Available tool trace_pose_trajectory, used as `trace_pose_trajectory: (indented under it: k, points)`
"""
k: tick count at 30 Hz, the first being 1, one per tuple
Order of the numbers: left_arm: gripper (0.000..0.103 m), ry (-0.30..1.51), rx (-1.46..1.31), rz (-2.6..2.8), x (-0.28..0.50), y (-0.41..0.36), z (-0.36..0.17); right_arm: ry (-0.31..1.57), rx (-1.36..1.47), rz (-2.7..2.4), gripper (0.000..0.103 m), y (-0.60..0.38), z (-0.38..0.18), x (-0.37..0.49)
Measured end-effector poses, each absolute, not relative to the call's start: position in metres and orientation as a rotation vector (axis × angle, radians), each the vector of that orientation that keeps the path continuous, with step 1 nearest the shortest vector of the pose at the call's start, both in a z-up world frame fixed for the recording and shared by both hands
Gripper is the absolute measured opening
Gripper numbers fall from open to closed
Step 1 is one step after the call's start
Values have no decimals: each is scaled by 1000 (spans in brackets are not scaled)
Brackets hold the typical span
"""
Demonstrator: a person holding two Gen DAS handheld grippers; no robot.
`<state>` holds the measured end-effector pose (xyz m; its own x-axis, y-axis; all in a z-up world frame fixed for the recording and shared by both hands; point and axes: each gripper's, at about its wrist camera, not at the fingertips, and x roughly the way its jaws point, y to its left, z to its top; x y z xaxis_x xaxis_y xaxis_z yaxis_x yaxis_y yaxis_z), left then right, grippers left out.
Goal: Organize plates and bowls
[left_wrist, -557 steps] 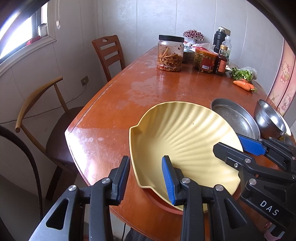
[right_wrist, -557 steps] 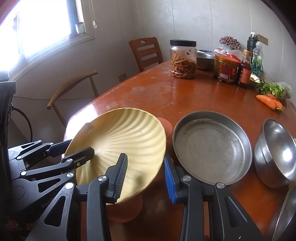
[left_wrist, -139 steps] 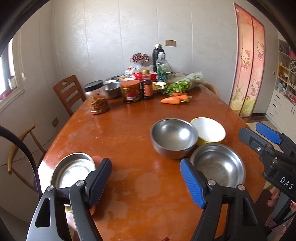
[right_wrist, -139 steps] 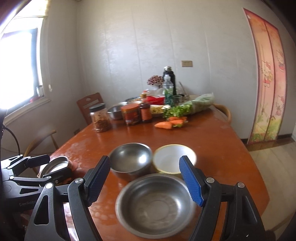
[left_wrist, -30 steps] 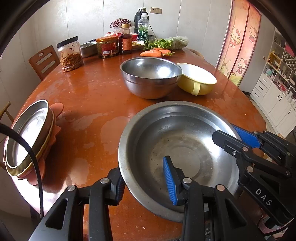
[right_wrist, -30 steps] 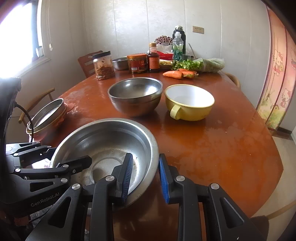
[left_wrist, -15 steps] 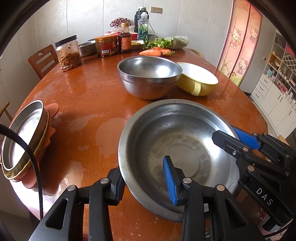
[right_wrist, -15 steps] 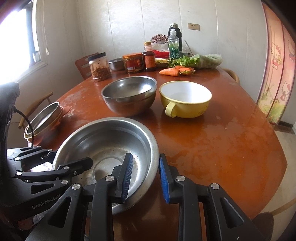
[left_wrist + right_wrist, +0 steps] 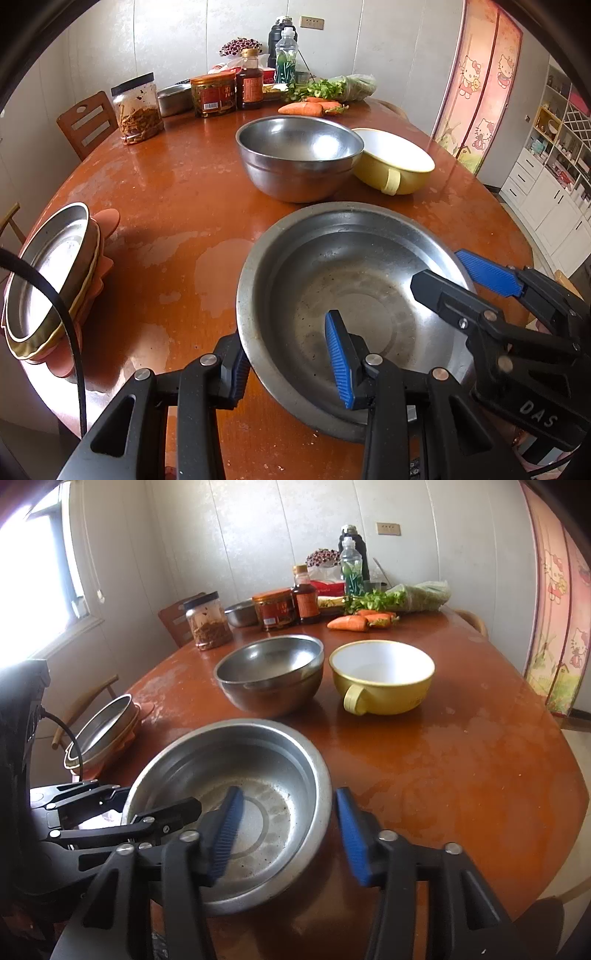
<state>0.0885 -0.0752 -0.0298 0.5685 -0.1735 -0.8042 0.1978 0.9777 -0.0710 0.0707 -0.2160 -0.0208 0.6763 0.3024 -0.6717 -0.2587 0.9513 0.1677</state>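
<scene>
Steel basin point(image 9: 236, 805) sits on the table's point(image 9: 461, 760) near edge, released by the right gripper point(image 9: 288, 834), whose jaws are opening off its rim; the left gripper point(image 9: 288, 365) stays narrowly clamped there, so stacking seems next.

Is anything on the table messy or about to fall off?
Yes. The plate stack sits tilted at the table edge, partly hanging over it. The big steel bowl looks speckled with grime inside.

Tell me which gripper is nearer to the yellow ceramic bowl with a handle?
Right. The right gripper straddles the wide steel basin's rim on the yellow bowl's side, jaws opening. The left gripper clamps the basin's opposite rim, farther away.
</scene>
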Motion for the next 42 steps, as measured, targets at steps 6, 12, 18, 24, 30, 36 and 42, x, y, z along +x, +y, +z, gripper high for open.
trace_pose_trajectory:
  k: [6, 12, 18, 24, 30, 36, 42]
  points:
    - [38, 937, 26, -223, 88, -74, -28, 731, 45, 310, 69, -216, -16, 69]
    - [39, 925, 22, -233, 91, -69, -21, 699, 91, 312, 79, -227, -6, 74]
    - [41, 930, 42, -259, 96, -70, -15, 693, 219, 357, 85, -242, 8, 89]
    - [45, 926, 48, -273, 102, -64, -5, 724, 320, 411, 102, -245, 18, 109]
    - [45, 930, 40, -272, 112, -56, 4, 769, 455, 436, 102, -247, 25, 133]
    - [46, 925, 23, -250, 134, -47, 15, 864, 489, 423, 102, -238, 28, 161]
    - [52, 932, -9, -210, 163, -39, 22, 963, 494, 373, 102, -229, 20, 188]
